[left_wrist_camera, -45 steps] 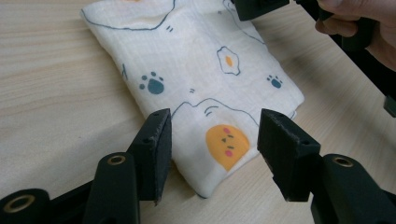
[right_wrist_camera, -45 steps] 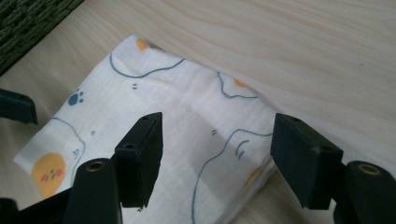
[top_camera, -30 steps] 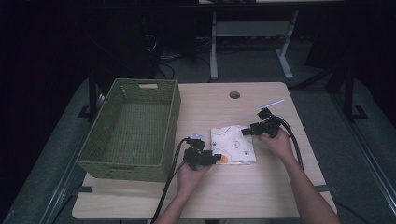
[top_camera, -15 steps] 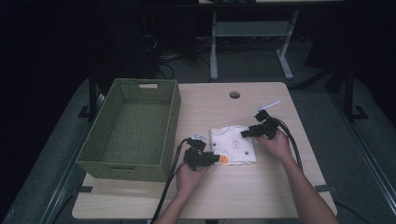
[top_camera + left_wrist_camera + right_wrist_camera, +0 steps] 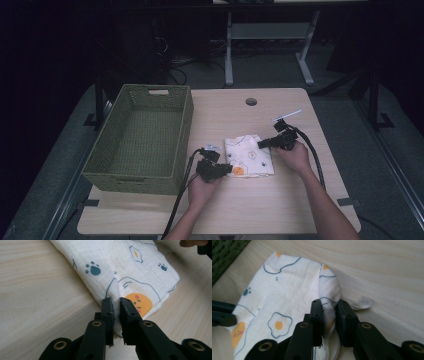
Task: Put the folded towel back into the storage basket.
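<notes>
A folded white cloth (image 5: 249,156) printed with eggs and paw prints lies on the wooden table (image 5: 260,210), right of the basket. My left gripper (image 5: 227,169) has just been closing and is shut on the cloth's near left edge; in the left gripper view (image 5: 117,305) a ridge of cloth (image 5: 130,267) is pinched between the jaws. My right gripper (image 5: 262,144) has also just been closing, and it is shut on the cloth's right edge. In the right gripper view (image 5: 329,311) a bunched fold of the cloth (image 5: 287,297) sits between its jaws.
A green woven basket (image 5: 141,137) stands empty on the table's left half, close to my left hand. A round cable hole (image 5: 251,101) sits near the far edge. Bare tabletop lies in front of the cloth and to its right.
Both grippers' jaws have closed onto the cloth's edges. The hands have hardly moved.
</notes>
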Demonstrator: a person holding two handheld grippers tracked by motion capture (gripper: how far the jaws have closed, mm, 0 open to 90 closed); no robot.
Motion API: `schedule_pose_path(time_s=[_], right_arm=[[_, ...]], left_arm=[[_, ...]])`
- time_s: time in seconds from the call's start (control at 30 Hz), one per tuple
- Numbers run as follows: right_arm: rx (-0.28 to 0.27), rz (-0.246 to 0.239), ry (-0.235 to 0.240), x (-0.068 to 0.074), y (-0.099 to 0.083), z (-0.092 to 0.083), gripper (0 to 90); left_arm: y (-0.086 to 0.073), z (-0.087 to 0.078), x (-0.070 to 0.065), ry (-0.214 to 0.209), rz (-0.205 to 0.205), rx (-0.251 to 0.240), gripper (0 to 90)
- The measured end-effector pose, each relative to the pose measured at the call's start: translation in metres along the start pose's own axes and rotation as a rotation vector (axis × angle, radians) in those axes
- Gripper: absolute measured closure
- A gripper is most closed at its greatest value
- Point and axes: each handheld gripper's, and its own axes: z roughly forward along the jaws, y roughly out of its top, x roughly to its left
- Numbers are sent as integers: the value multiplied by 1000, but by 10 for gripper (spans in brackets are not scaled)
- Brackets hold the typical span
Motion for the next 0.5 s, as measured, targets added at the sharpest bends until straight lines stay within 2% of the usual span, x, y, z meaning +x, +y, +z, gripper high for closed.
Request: schedule_pose_path(time_s=[0.03,0.13,0.27,0.47,0.5], right_arm=[[-14,27,33,-3,-3,0,784],[-30,66,76,-6,-6,-1,805],[-44,80,101,-8,-8,-5,809],[-82,80,131,-2,-4,-17,811],[-89,80,137,-1,-4,-19,812]], left_arm=[[0,0,0,-1,-1,-2,849],[0,-1,0,2,0,-1,861],[2,-5,1,2,-3,-2,863],[6,-12,-2,-13,-7,-26,863],[7,-14,-2,-13,3,-23,863]])
